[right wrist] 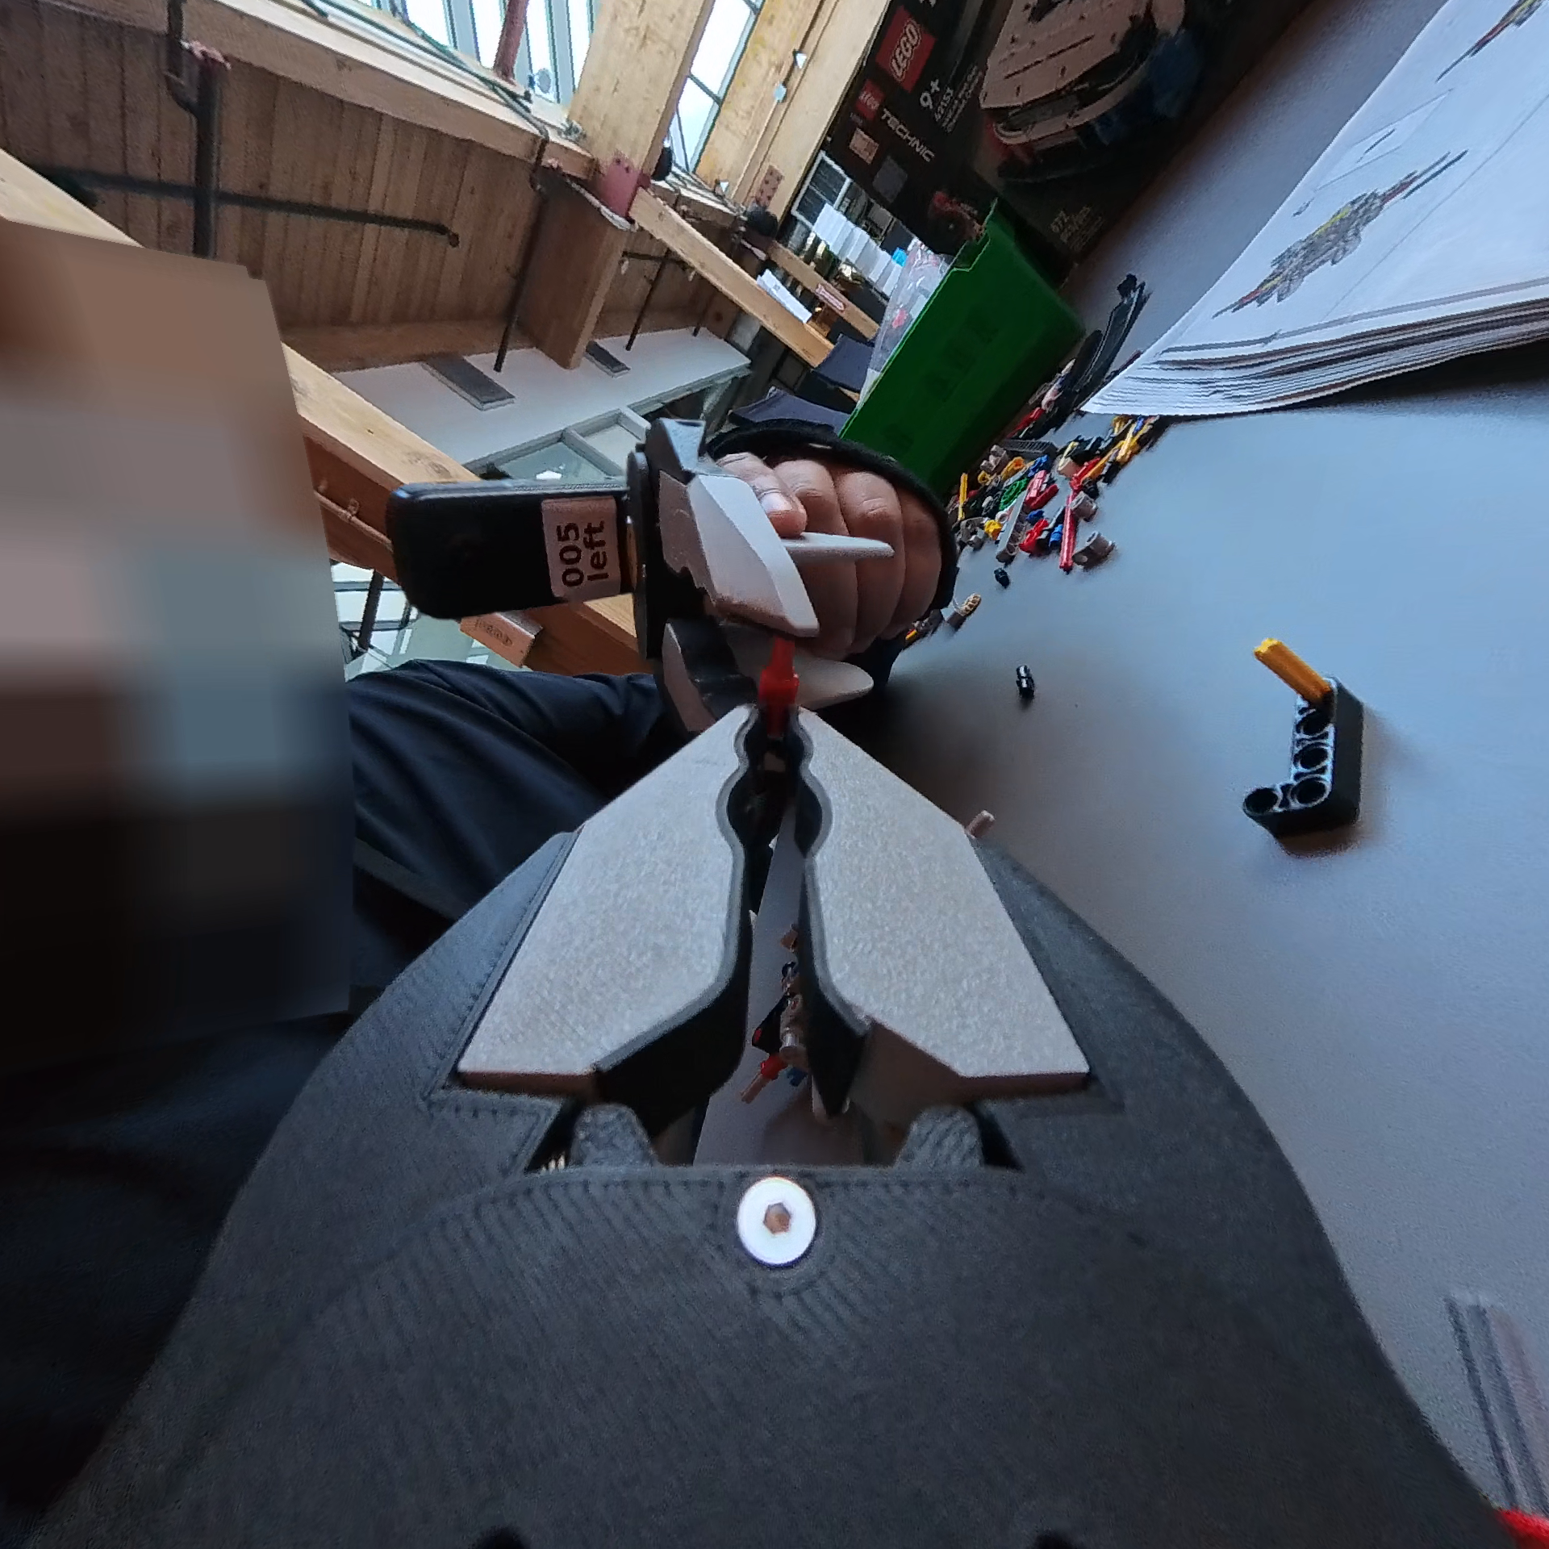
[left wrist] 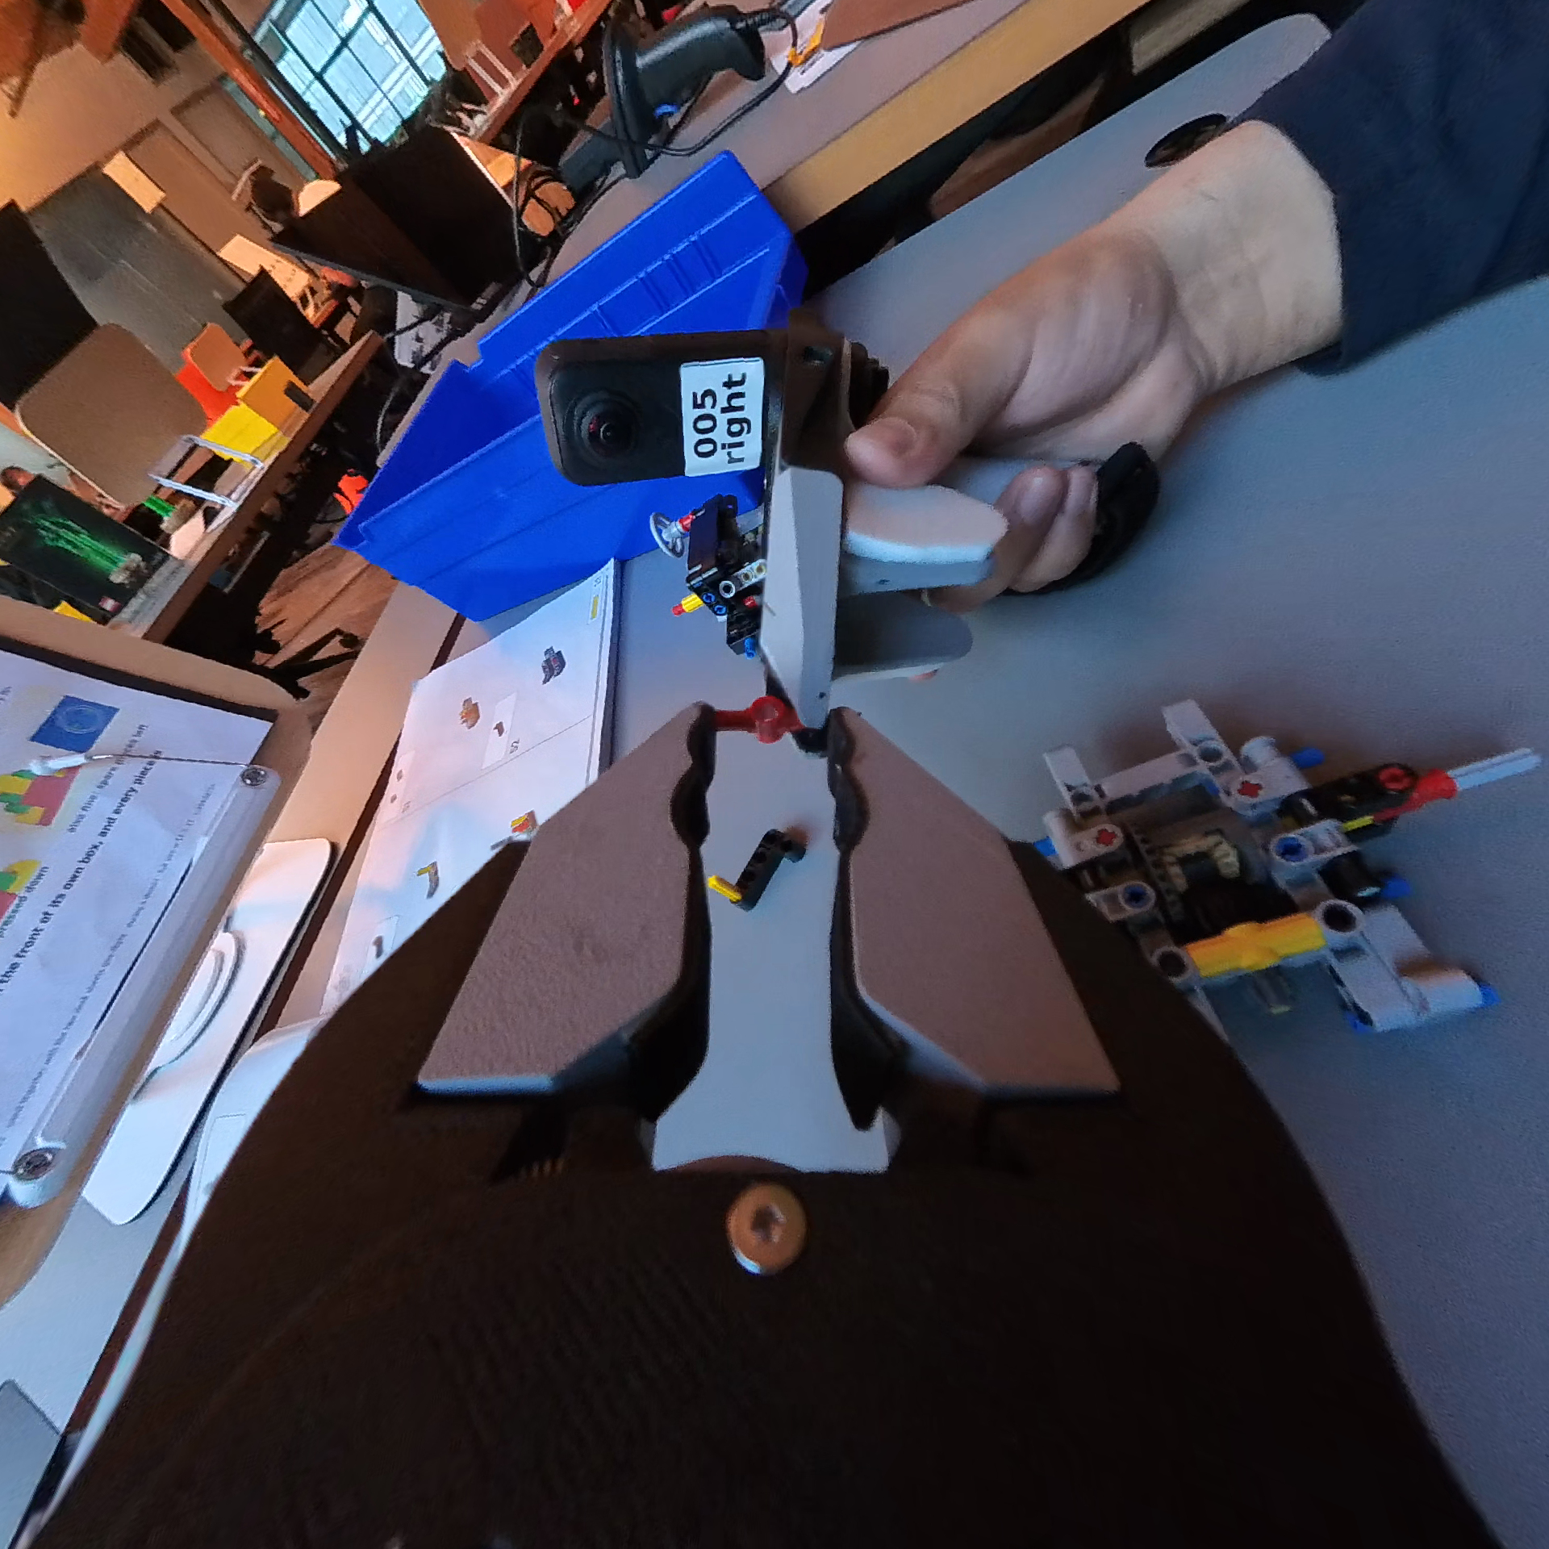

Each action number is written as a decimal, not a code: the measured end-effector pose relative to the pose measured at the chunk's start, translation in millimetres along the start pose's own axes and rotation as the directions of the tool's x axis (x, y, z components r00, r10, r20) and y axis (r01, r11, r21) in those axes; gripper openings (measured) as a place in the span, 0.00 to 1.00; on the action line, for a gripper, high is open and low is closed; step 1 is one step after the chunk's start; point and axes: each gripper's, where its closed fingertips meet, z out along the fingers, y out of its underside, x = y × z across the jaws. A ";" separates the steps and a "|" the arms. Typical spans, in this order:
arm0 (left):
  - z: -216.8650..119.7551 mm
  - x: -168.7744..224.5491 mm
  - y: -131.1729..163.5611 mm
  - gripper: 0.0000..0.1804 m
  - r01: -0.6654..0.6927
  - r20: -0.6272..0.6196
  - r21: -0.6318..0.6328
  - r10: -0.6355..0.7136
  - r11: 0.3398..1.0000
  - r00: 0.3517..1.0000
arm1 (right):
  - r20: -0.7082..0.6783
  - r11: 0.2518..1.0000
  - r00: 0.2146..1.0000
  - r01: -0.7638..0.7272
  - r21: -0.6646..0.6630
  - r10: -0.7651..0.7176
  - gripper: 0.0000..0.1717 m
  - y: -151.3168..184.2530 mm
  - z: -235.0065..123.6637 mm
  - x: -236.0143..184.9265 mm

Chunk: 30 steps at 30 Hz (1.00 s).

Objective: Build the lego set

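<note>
Red connector piece (right wrist: 776,689) is clenched in right gripper (right wrist: 773,727) jaws; left gripper (left wrist: 771,727) jaws are released around it.

Grey tabletop (right wrist: 1257,1048) in a workshop. Wooden plank wall (right wrist: 277,184) and beams (right wrist: 637,67) frame bright windows (left wrist: 352,59). Wooden desks (left wrist: 251,503) stand beyond.

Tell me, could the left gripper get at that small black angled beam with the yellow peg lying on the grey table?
Probably yes: the small black angled beam lies alone on bare grey table beneath the left gripper, nothing covering it.
</note>
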 end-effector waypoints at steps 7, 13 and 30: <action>2.0 4.1 7.2 0.14 -0.004 -0.023 -0.026 0.003 1.000 1.000 | -0.068 0.997 0.996 0.054 -0.049 -0.057 0.02 4.8 0.7 6.4; 0.7 3.5 9.2 0.14 -0.041 -0.019 -0.030 0.041 0.999 0.999 | -0.022 0.998 0.999 0.049 -0.047 -0.050 0.10 5.1 2.0 0.1; 1.9 2.7 8.8 0.14 -0.069 0.012 -0.017 0.069 0.998 0.998 | -0.070 0.997 0.996 0.052 -0.051 -0.055 0.05 5.0 0.6 7.2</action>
